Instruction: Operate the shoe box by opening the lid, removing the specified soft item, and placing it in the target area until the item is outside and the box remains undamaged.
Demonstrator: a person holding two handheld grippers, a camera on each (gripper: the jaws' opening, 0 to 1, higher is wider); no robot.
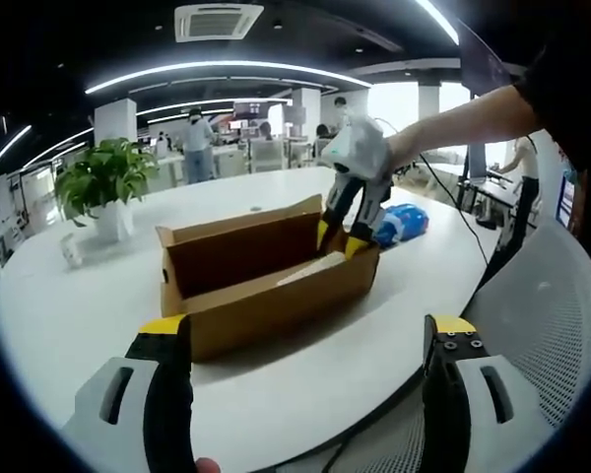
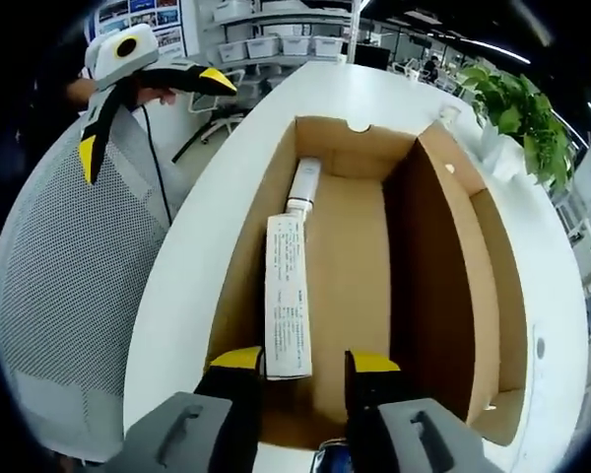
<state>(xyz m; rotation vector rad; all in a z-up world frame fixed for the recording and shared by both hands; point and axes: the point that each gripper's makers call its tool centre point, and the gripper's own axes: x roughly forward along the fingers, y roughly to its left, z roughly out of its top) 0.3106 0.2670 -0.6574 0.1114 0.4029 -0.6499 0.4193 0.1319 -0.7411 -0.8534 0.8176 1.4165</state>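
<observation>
An open cardboard shoe box lies on the white round table. Its lid stands up along the far long side. A long white printed packet lies inside on the box floor, against the near wall. My right gripper is open and reaches into one end of the box; the packet's end sits between its jaws, closer to the left one. The right gripper also appears over the box's right end. My left gripper is wide open, held back from the box, and empty; it is also seen as the left gripper.
A blue packet lies on the table behind the box's right end. A potted plant stands at the table's far left. A grey mesh chair stands beside the table's edge. People and desks fill the room behind.
</observation>
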